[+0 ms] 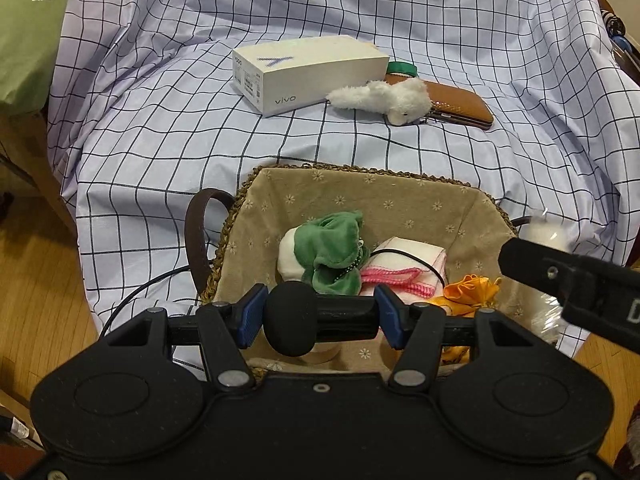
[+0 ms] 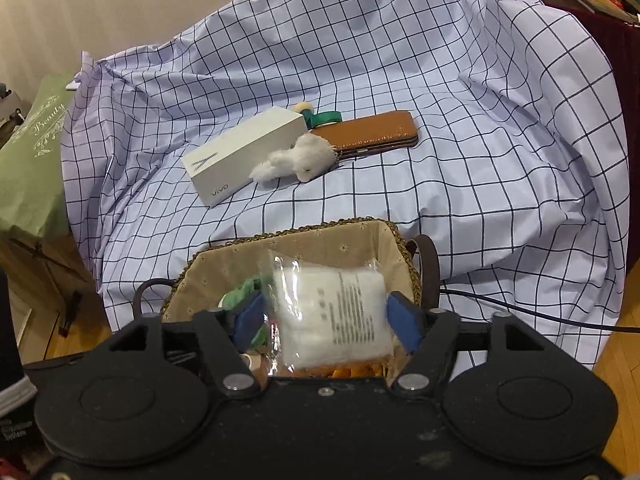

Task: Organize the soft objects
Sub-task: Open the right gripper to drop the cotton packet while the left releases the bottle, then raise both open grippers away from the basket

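Nearest the right wrist lens, the right gripper [image 2: 326,318] has its blue pads spread, and a white folded cloth in a clear plastic bag [image 2: 332,314] sits between them over the basket; the far pad [image 2: 404,320] stands just clear of the bag, while contact at the near pad cannot be told. Across from it, the left gripper [image 1: 316,316] pinches a black round-headed object [image 1: 296,318] crosswise between its blue pads, low over the near end of the woven lined basket [image 1: 400,200]. Inside the basket lie a green and white plush toy [image 1: 324,254], a white cloth with pink stitched edging [image 1: 404,266] just beside it, and an orange satin pouch [image 1: 470,288] toward the right corner. A dark brown strap handle [image 1: 198,240] stands up at the basket's side. Beyond, on the blue-checked white cloth [image 1: 200,128], a white phone box [image 1: 304,72] lies well apart from the basket, with a fluffy white plush toy [image 1: 384,98] touching its end and resting partly on a tan leather case [image 1: 460,106]. A green pillow [image 1: 28,32] shows at the far left.
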Action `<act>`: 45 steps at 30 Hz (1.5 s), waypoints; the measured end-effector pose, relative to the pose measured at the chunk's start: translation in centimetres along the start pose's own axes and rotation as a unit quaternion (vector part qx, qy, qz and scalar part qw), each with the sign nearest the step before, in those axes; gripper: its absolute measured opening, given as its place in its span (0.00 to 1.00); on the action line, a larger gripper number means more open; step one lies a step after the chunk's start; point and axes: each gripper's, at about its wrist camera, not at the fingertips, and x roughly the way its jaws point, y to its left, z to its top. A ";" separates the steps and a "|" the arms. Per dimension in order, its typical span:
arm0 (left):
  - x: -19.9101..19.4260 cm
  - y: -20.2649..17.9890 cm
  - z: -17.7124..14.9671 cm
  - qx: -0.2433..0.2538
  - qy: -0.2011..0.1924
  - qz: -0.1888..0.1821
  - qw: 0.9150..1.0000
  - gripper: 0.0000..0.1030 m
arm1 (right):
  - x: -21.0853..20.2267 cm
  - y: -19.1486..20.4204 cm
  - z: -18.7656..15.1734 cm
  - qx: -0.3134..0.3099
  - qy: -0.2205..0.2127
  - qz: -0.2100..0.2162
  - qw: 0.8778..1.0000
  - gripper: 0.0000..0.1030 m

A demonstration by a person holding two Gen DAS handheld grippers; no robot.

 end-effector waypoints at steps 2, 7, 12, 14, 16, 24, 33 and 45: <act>0.1 0.1 0.0 -0.001 0.002 0.000 1.000 0.53 | 0.0 -0.2 0.1 0.003 -0.002 0.003 1.000 0.70; 0.1 0.1 0.0 -0.001 0.004 0.000 1.000 0.54 | 0.1 -0.3 0.1 0.007 0.000 0.001 1.000 0.70; -0.1 0.1 0.1 -0.003 -0.002 0.003 1.000 0.69 | 0.2 -0.4 0.2 0.009 0.002 -0.002 1.000 0.70; -0.2 0.1 0.1 -0.002 -0.005 0.005 1.000 0.69 | 0.2 -0.3 0.2 0.008 0.003 -0.003 1.000 0.70; -0.2 0.2 0.1 -0.002 -0.004 0.004 1.000 0.69 | 0.3 -0.2 0.2 0.007 0.003 -0.004 1.000 0.70; -0.2 0.2 0.1 -0.003 -0.004 0.007 1.000 0.72 | 0.5 -0.4 0.2 0.010 0.008 -0.008 1.000 0.71; -0.3 0.2 0.0 0.000 -0.003 0.007 1.000 0.73 | 0.5 -0.3 0.1 0.006 0.007 -0.008 1.000 0.71; -0.4 0.3 -0.2 0.001 -0.003 0.007 1.000 0.73 | 0.7 -0.2 0.0 0.003 0.011 -0.007 1.000 0.72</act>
